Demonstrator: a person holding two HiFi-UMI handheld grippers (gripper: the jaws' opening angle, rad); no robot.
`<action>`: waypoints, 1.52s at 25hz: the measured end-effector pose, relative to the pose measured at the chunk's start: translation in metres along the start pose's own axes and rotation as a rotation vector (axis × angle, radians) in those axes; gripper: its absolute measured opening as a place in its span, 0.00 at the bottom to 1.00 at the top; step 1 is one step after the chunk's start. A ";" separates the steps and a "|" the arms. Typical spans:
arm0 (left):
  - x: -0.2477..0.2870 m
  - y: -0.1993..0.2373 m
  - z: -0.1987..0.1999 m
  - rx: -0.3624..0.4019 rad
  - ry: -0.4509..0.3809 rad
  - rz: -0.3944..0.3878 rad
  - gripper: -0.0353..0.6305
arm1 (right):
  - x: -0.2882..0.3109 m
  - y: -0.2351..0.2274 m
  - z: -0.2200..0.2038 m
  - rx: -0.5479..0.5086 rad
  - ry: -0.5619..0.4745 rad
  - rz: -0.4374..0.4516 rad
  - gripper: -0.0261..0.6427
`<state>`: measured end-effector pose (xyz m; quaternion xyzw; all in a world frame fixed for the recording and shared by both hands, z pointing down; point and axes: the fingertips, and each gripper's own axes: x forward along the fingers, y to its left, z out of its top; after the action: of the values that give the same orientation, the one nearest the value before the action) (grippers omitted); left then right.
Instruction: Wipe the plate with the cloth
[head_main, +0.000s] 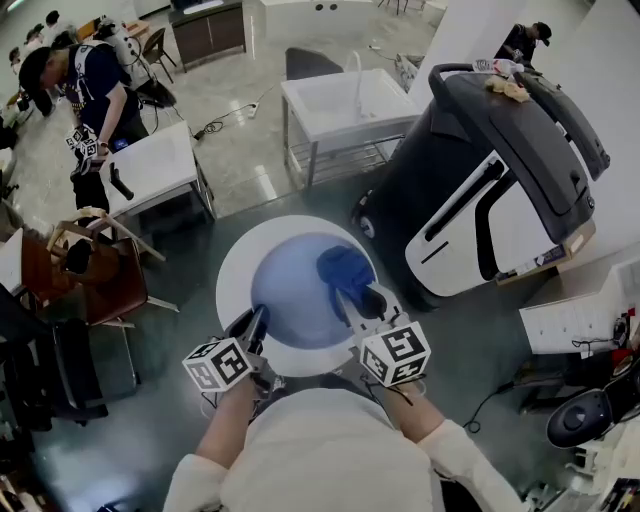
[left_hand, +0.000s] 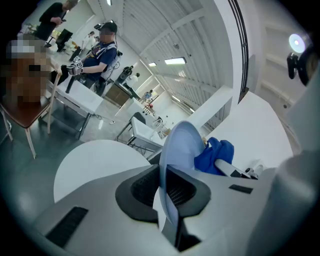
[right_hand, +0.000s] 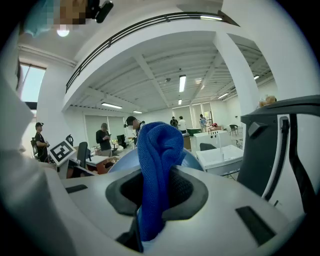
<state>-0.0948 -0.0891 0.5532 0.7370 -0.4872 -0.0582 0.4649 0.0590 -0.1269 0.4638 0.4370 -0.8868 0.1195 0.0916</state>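
As the head view looks steeply down, the left gripper (head_main: 255, 322) pinches the near rim of the blue plate (head_main: 290, 300) over the round white table (head_main: 232, 262). The right gripper (head_main: 362, 303) holds a bunched blue cloth (head_main: 345, 268) against the plate's far right part. In the left gripper view the jaws are clamped on the rim. The plate shows edge-on and tilted, apparently raised off the table, with the cloth on its face. In the right gripper view the jaws are closed on a fold of cloth standing up between them, the plate just behind. Wiping looks under way, with much of the face likely uncovered. To do it well, the left grip should probably brace firmly against the push. The cloth should sweep in overlapping arcs from centre to rim, pressing lightly so the plate does not twist out of the pinch.
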 end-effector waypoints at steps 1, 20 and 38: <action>-0.002 -0.003 0.001 0.011 -0.003 -0.003 0.12 | 0.003 0.002 -0.001 -0.010 0.010 -0.002 0.18; -0.007 -0.012 0.036 0.099 -0.085 0.010 0.12 | 0.049 0.079 -0.047 -0.125 0.211 0.196 0.18; 0.003 -0.014 0.024 0.124 -0.045 -0.005 0.12 | 0.056 -0.016 -0.005 -0.184 0.171 -0.057 0.18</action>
<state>-0.0969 -0.1055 0.5301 0.7641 -0.4984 -0.0453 0.4071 0.0384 -0.1765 0.4854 0.4401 -0.8701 0.0720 0.2099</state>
